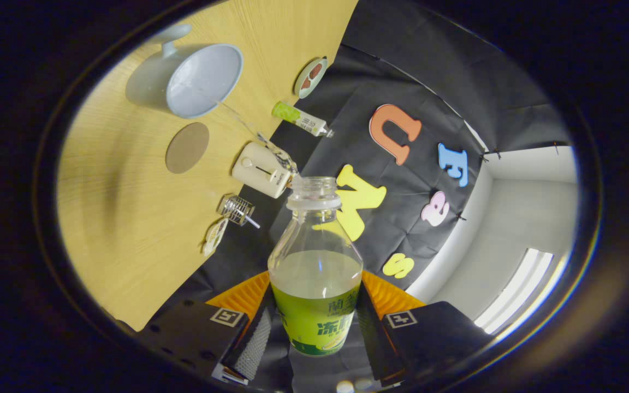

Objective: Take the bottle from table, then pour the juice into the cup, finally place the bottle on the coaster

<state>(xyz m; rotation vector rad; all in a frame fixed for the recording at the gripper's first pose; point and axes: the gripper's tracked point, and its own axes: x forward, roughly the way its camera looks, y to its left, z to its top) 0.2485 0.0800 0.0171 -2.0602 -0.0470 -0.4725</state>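
1. Gripper point(314, 327): fingers clenching the bottle point(315, 273) between them, uncapped and tilting
2. Juice stream point(249, 128): arcing towards 11 o'clock into the cup point(200, 82) on the table point(129, 218)
3. Coaster point(187, 147): lying beside the cup
4. Advice: keeping the tilt steady, the stream inside the rim

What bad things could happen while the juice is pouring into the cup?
1. The stream from the bottle is thin and lands near the rim of the cup; a small wobble could send juice onto the table.
2. The gripper holds the bottle only low, at its label; it might slip while tilted.
3. The coaster lies right beside the cup, so splashes could wet it.
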